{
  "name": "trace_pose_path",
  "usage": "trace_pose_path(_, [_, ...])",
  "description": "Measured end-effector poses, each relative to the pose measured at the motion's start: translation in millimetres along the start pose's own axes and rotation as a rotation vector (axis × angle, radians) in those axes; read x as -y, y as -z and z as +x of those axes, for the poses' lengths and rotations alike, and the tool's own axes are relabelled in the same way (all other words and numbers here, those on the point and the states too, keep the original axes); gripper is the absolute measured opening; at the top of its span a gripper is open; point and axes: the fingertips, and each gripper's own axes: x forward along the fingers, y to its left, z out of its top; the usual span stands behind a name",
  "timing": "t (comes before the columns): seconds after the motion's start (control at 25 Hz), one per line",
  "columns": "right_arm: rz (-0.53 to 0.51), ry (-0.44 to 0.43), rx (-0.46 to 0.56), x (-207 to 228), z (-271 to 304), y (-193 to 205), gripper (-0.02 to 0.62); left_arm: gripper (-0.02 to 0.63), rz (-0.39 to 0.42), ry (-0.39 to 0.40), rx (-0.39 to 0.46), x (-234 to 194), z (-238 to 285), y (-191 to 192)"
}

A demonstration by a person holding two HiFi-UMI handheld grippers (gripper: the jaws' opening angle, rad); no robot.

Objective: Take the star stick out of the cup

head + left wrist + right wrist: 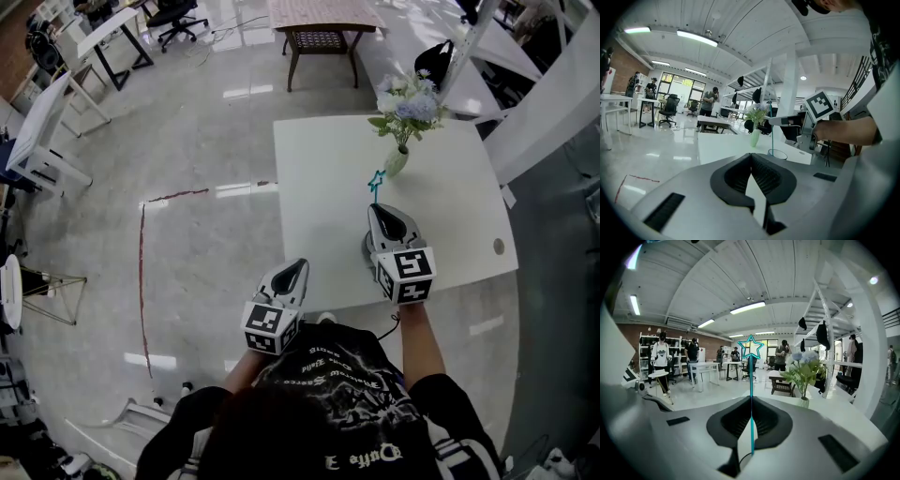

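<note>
My right gripper [378,208] is shut on the thin teal star stick [751,380], whose star outline [750,347] stands upright above the jaws. In the head view the star [376,178] pokes out just beyond that gripper over the white table [450,206]. The left gripper view shows the stick [772,138] running straight down from the right gripper [776,122] to a clear cup [777,153] on the table. The cup is hidden under the gripper in the head view. My left gripper [298,265] hangs by the table's front-left corner, shut and holding nothing.
A pale green vase of flowers [398,155] stands on the table just beyond the star. A wooden table [323,23], desks and office chairs stand farther back on the glossy floor. White shelving posts [553,94] rise at the right.
</note>
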Motion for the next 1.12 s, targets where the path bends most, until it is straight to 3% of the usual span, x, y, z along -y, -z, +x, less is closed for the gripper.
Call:
trace_pose_path(0.28, [-0.009, 0.03, 0.09, -10, -27, -36, 0.012, 0.02, 0.01, 0.028, 0.007, 2, -6, 5])
trace_pose_path(0.56, [0.024, 0.071, 0.142, -8, -61, -44, 0.012, 0.02, 0.006, 0.055, 0.012, 11, -8, 5])
trace_pose_path(1.12, [0.084, 0.197, 0.092, 8, -132, 15, 0.012, 0.02, 0.035, 0.122, 0.009, 39, 3, 6])
